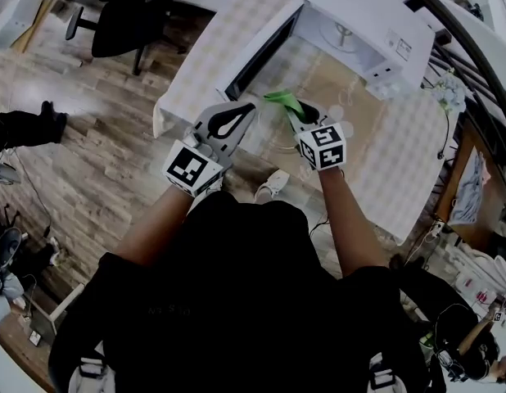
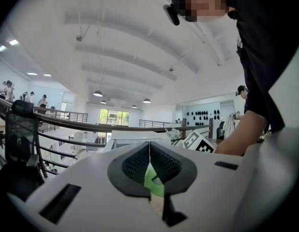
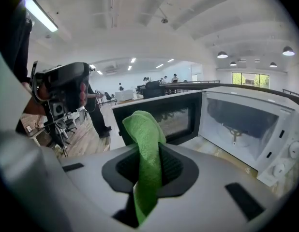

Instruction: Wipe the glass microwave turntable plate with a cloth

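Around the fingers: the microwave (image 1: 359, 15) is sitting on the checked table (image 1: 212, 47), out beyond both sets of fingertips. An office chair (image 1: 126, 19) is standing well off past the left fingers.

In the way: the microwave's door (image 1: 265, 51) is hanging open. Its near end is sitting just beyond the left fingertips, and the cavity is lying further off, beyond the right fingertips.

Left gripper (image 1: 251, 106): I'm seeing its fingers pressing together at the tips. A bit of green is showing through the gap lower down between the pads.

Right gripper (image 1: 298, 115): its fingers are clamping the green cloth (image 1: 280, 98). The cloth is running up between the pads, and its free end is flopping over past the tips toward the left fingertips, near them.

Glass plate: honestly I'm not managing to pick it out in any view, so I can't tell where it's lying relative to the fingers.

Only the right gripper view: the cloth (image 3: 144, 129) is standing upright between the right gripper's (image 3: 148, 151) pads. To its right, inside the microwave (image 3: 251, 124), the bare spindle (image 3: 233, 132) is showing.

Only the left gripper view: the left gripper (image 2: 149, 146) is pointing at ceiling and a railing (image 2: 91, 124), and the other gripper's marker cube (image 2: 200, 143) is peeking in just past the right pad.
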Demonstrator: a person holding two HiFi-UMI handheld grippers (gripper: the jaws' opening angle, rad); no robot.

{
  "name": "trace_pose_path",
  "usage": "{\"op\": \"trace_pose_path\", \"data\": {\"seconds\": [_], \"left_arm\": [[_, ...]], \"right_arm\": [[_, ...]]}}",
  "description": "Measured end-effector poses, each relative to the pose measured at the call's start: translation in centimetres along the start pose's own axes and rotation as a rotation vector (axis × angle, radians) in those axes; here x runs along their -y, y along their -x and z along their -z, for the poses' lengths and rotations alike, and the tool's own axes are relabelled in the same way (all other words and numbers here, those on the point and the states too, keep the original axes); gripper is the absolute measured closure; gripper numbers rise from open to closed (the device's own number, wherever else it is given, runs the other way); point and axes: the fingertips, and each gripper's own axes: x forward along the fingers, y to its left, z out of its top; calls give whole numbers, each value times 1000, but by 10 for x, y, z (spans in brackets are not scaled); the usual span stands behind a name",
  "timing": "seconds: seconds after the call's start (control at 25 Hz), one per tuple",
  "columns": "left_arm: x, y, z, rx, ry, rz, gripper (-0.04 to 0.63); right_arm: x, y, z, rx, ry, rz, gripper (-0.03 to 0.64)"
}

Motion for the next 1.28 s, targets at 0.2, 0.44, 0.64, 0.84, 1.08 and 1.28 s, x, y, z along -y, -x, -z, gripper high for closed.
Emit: {"op": "trace_pose_path", "data": {"seconds": [0.2,0.44,0.64,0.84,1.08,1.28], "left_arm": [[-6,-6,13,-22,29,-36,574],[-13,-9,25,-32,46,-65,574],[-18,-9,35,-51,49,-80,575],[-25,-14,47,-55,48,-101,574],[-34,-23,64,-46,61,-112,575],[-40,-32,70,-38,65,-116,575]], "right_arm": [[28,-42,35,-117,67,8,551],[56,-80,69,-216,110,17,550],[75,-102,83,-265,106,46,549],[79,-125,84,-304,145,54,549],[71,-153,96,-369,210,43,552],[58,-158,105,-393,221,33,557]]}}
